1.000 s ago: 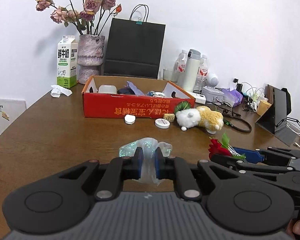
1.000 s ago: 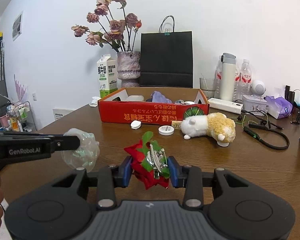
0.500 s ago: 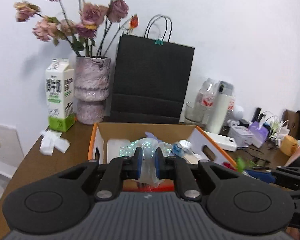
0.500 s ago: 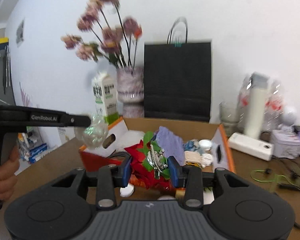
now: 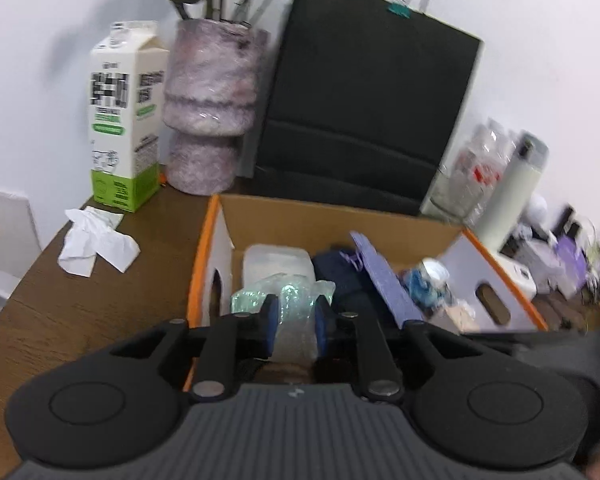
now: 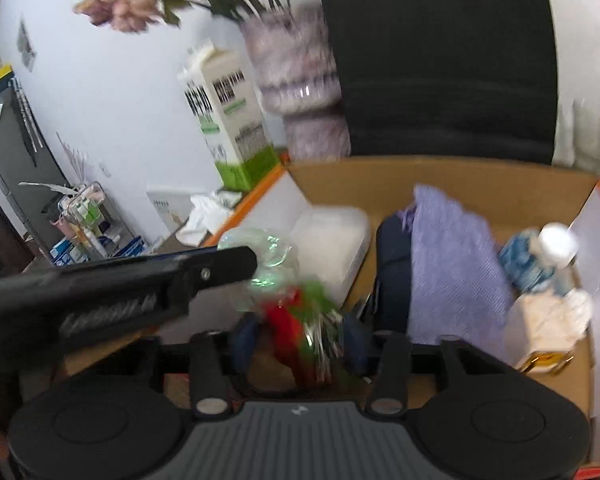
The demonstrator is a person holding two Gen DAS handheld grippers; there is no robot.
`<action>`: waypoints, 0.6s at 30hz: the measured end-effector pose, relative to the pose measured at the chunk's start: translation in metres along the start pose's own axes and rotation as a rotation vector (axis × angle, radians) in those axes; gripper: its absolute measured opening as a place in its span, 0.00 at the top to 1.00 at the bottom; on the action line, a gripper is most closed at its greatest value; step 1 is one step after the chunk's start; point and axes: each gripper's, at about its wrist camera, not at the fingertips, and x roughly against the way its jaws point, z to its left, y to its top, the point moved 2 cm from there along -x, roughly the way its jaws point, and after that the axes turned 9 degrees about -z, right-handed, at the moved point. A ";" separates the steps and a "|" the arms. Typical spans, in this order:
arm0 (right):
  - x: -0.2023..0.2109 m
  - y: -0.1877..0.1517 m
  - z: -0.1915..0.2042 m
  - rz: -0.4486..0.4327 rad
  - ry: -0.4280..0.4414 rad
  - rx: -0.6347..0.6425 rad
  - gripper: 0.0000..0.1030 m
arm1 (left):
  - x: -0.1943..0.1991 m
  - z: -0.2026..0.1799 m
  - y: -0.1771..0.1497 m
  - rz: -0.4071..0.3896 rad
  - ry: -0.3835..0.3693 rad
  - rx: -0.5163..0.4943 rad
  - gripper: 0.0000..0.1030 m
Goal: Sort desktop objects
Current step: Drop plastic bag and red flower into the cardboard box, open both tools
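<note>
The left tongs point(image 5: 293, 317) clamp a crumpled clear plastic wrapper point(image 5: 288, 300) above the open cardboard box point(image 5: 324, 216). The right tongs point(image 6: 300, 338) grip a red-and-green flower ornament point(image 6: 300, 328) over that same box on the desk point(image 5: 60, 300).

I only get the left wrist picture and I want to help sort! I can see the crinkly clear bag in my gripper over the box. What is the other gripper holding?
Observer: The right gripper is shut on a red and green flower decoration, blurred but clearly pinched.
Operator: Is it over the box too?
Observer: Yes, it hangs above the cardboard box, near the front left corner, beside the dark blue bundle.
Operator: Are the two grippers close together?
Observer: Very. In the right wrist view the left gripper reaches in from the left, and its clear plastic bag sits just above the flower decoration.
</note>
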 end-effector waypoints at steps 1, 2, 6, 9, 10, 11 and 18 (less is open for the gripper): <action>-0.001 -0.001 -0.002 0.004 -0.003 -0.002 0.35 | 0.002 0.001 -0.002 -0.006 -0.005 0.005 0.57; 0.001 -0.003 -0.004 -0.005 -0.016 -0.003 0.29 | 0.004 0.002 -0.002 -0.009 -0.014 0.008 0.42; 0.023 0.001 -0.014 -0.035 -0.034 -0.013 0.29 | 0.009 0.003 0.000 -0.024 -0.031 0.020 0.24; 0.049 0.008 -0.021 -0.074 -0.097 0.019 0.25 | 0.018 0.000 0.005 -0.025 -0.045 0.028 0.19; 0.057 0.012 -0.023 -0.088 -0.122 0.033 0.23 | 0.023 -0.003 0.007 -0.035 -0.042 0.023 0.17; 0.066 0.013 -0.026 -0.104 -0.145 0.041 0.21 | 0.028 -0.005 0.009 -0.041 -0.040 0.015 0.16; 0.134 0.006 -0.046 -0.182 -0.251 0.040 0.21 | 0.070 -0.040 -0.006 -0.045 0.007 -0.103 0.04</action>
